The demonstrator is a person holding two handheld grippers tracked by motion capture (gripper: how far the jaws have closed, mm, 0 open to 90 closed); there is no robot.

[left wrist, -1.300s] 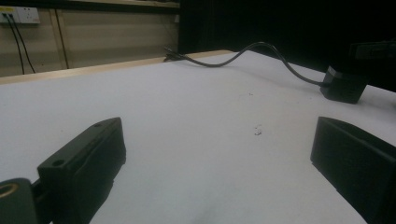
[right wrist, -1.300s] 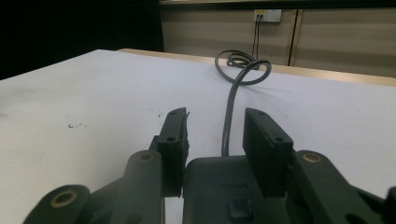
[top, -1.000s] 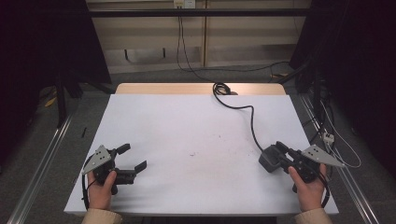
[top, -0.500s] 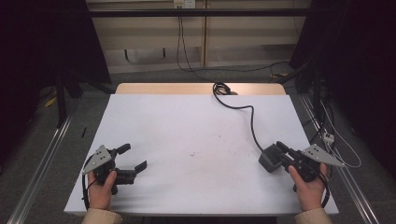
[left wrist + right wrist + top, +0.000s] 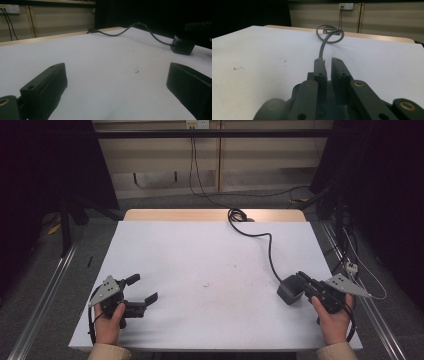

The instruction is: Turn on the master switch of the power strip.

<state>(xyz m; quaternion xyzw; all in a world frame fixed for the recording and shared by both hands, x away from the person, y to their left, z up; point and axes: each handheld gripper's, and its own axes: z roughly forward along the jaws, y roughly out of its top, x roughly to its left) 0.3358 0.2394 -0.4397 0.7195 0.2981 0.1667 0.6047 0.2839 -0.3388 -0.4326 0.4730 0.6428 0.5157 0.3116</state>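
A black power adapter [image 5: 289, 291] lies on the white table [image 5: 200, 250] at the right, and its grey cable [image 5: 270, 252] runs to the far edge. My right gripper [image 5: 302, 279] rests just behind and over the adapter. Its jaws have just been closing; in the right gripper view they [image 5: 329, 61] stand nearly together with only a thin slit and nothing seen gripped. The cable [image 5: 322, 47] comes out just past their tips. My left gripper [image 5: 145, 287] lies at the near left, open, its jaws [image 5: 116, 72] wide over bare table. The adapter [image 5: 183, 46] shows far off.
A wooden strip [image 5: 210, 215] borders the table's far edge, where the cable coils [image 5: 235, 215]. Metal rails [image 5: 45, 290] run along the floor on both sides. Wall sockets and hanging cables [image 5: 195, 150] are behind the table.
The right gripper's jaws look slightly closer together than before. Both hands and the adapter stay in place.
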